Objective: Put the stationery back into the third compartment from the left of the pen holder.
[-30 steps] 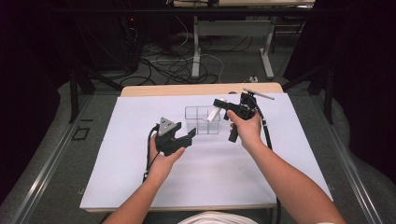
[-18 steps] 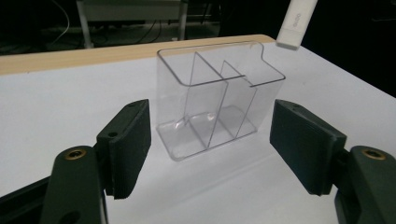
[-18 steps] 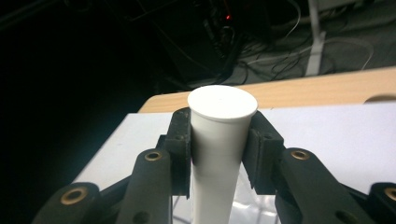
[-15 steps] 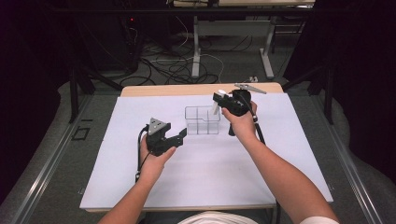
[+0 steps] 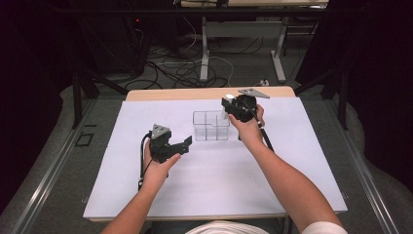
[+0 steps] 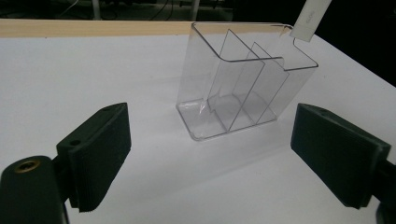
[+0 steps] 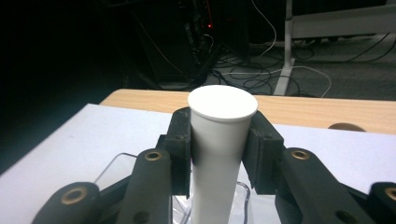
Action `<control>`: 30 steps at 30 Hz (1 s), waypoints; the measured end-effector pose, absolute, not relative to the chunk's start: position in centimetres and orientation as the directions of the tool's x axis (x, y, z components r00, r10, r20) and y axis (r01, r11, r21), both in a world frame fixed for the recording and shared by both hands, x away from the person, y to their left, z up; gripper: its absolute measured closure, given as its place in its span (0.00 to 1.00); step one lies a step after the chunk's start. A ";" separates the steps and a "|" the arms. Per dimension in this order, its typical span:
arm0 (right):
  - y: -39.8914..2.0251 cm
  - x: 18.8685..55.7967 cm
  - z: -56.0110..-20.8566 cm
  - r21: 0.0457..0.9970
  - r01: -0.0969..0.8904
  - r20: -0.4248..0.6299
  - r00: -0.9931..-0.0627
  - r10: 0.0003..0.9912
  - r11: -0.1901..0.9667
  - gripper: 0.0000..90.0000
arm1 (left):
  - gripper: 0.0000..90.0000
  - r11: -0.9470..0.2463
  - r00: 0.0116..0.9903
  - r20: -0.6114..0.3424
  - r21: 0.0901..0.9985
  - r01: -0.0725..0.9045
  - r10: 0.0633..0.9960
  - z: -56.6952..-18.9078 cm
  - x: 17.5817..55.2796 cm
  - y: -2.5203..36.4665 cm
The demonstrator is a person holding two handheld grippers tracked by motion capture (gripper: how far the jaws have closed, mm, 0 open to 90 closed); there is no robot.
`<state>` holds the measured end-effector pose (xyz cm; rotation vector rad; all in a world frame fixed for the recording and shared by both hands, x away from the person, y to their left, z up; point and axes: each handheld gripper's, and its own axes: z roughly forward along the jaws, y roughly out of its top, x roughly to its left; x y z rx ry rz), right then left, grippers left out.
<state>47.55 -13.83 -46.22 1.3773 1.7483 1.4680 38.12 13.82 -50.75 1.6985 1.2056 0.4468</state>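
Your right gripper (image 5: 229,106) is clamped on a white tube (image 7: 219,140), held upright with its lower end at the right rim of the clear organizer (image 5: 211,126), which stands on the white mat (image 5: 214,185). Your left gripper (image 5: 181,146) sits just left of the organizer; its 2 jaws have just been opening and stand wide apart, nothing between them.

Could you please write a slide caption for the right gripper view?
Right claw clamps an upright white tube above the clear divided organizer.
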 end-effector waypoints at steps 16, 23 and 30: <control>-13.3 46.9 -48.2 0.934 0.357 0.129 -0.418 0.899 0.032 0.73 | 0.00 -0.025 0.411 -0.224 0.854 0.520 0.884 -51.3 38.5 14.2; -13.0 46.6 -48.9 0.930 0.360 0.099 -0.434 0.895 0.071 0.73 | 0.00 -0.023 0.403 -0.222 0.854 0.520 0.888 -51.4 38.5 14.2; -12.8 46.6 -49.3 0.928 0.363 0.087 -0.441 0.893 0.089 0.73 | 0.00 -0.021 0.399 -0.222 0.852 0.523 0.890 -51.4 38.6 14.3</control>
